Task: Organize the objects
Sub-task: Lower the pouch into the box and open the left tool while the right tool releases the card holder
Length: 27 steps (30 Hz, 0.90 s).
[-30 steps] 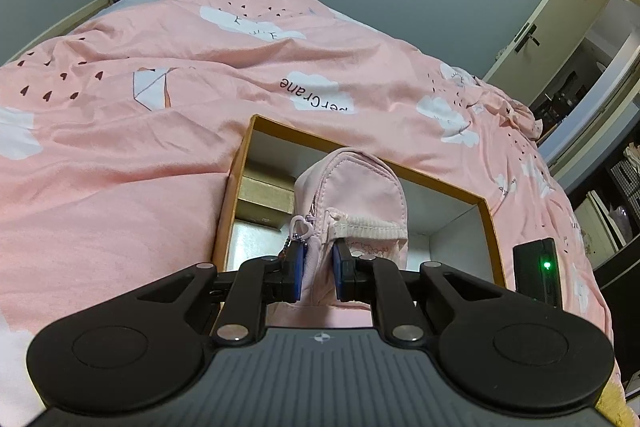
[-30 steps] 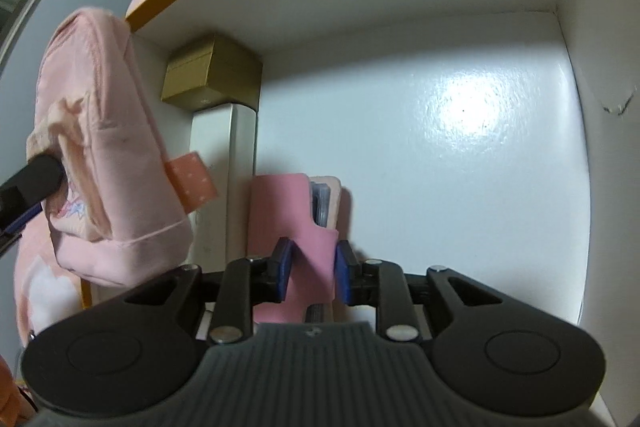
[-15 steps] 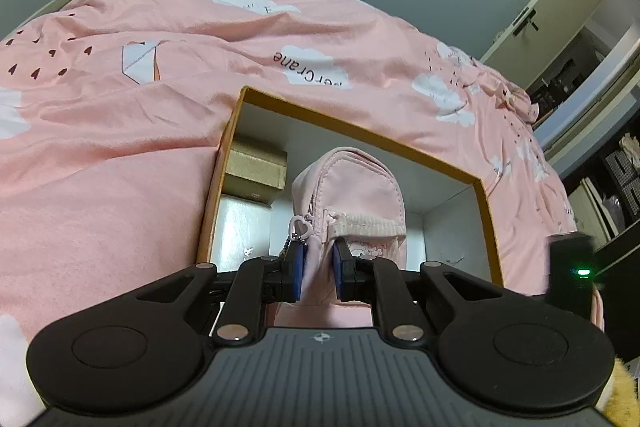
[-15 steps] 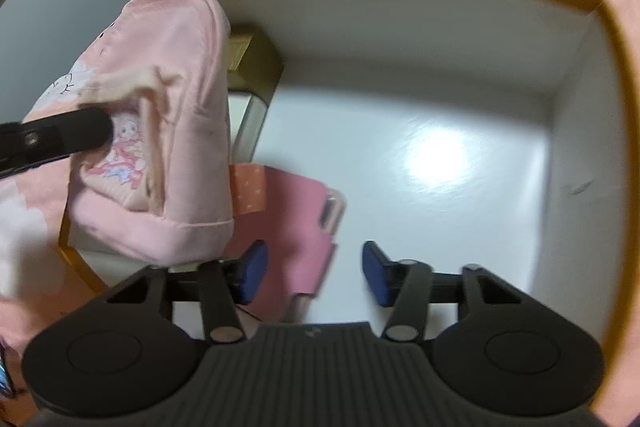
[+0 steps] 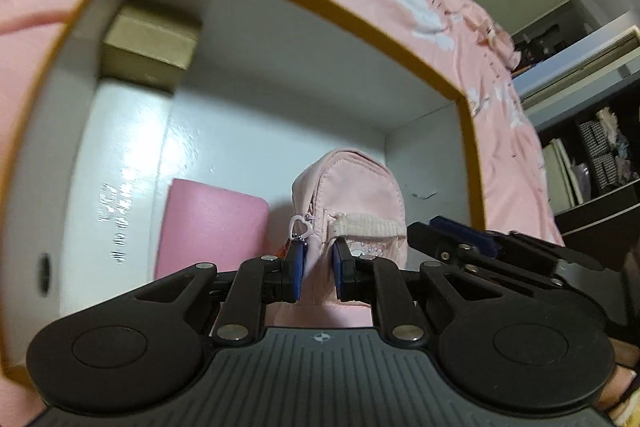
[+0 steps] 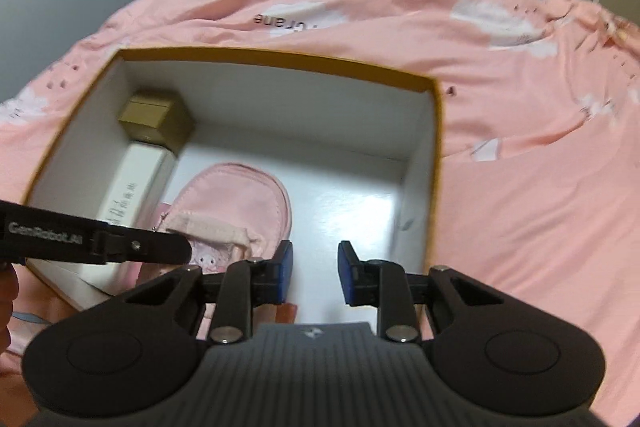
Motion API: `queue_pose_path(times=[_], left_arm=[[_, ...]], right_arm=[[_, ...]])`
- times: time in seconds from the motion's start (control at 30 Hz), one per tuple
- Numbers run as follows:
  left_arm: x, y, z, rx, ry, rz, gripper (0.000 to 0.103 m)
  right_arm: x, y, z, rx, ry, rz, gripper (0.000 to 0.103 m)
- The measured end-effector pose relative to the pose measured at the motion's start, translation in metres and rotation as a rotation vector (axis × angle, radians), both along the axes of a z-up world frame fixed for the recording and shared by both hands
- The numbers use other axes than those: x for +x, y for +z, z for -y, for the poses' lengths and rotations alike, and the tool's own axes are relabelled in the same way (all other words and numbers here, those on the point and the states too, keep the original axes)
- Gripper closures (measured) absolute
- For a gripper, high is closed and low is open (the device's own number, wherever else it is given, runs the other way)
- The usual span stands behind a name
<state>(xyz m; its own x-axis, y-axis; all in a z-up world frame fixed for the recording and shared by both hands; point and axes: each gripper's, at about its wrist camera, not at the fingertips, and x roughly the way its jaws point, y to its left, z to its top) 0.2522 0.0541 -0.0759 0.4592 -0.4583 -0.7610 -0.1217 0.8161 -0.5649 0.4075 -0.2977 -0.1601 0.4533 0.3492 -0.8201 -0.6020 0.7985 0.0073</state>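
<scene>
The side of the left gripper (image 6: 176, 253) reads "GenRobot.AI", and on the pink bedspread (image 6: 520, 155) beyond the box, seen upside down, a cloud carries "Crane". The long white carton (image 6: 132, 187) along the box's left wall has dark print too blurred to read. The left gripper's fingers (image 5: 297, 269) are clenched on the front of a small pink backpack-shaped pouch (image 5: 352, 195), beside its heart-shaped zipper pull. The pouch sits inside the orange-rimmed box (image 6: 436, 131), its long axis running away from the grippers, rounded top toward the far wall. A pink case (image 5: 208, 227) lies just left of it, and a gold box (image 6: 156, 119) fills the far left corner. The right gripper (image 6: 315, 277) hangs above the box's near edge, its fingers released and parted with nothing between them, having just been closing.
</scene>
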Motion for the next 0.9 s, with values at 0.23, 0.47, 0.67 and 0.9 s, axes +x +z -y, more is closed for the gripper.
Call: queue_pose_path(times=[0.23,0.47,0.67,0.9], left_arm=[[0.013,-0.019,0.014,0.056,-0.002,-0.115,0.086],[0.013,-0.029,0.013,0.095,0.027,-0.162,0.086],[0.009,-0.028,0.014,0.118,0.020,-0.165,0.082],[0.005,-0.022,0.011,0.096,-0.003,-0.162,0.064]], right_arm=[[0.001,-0.021,-0.016,-0.006,0.069,-0.036,0.076],[0.003,-0.036,-0.018,-0.003,0.099,-0.099,0.077],[0.011,-0.051,-0.024,0.006,0.104,-0.196,0.078],[0.010,-0.056,-0.028,-0.008,0.108,-0.190,0.078]])
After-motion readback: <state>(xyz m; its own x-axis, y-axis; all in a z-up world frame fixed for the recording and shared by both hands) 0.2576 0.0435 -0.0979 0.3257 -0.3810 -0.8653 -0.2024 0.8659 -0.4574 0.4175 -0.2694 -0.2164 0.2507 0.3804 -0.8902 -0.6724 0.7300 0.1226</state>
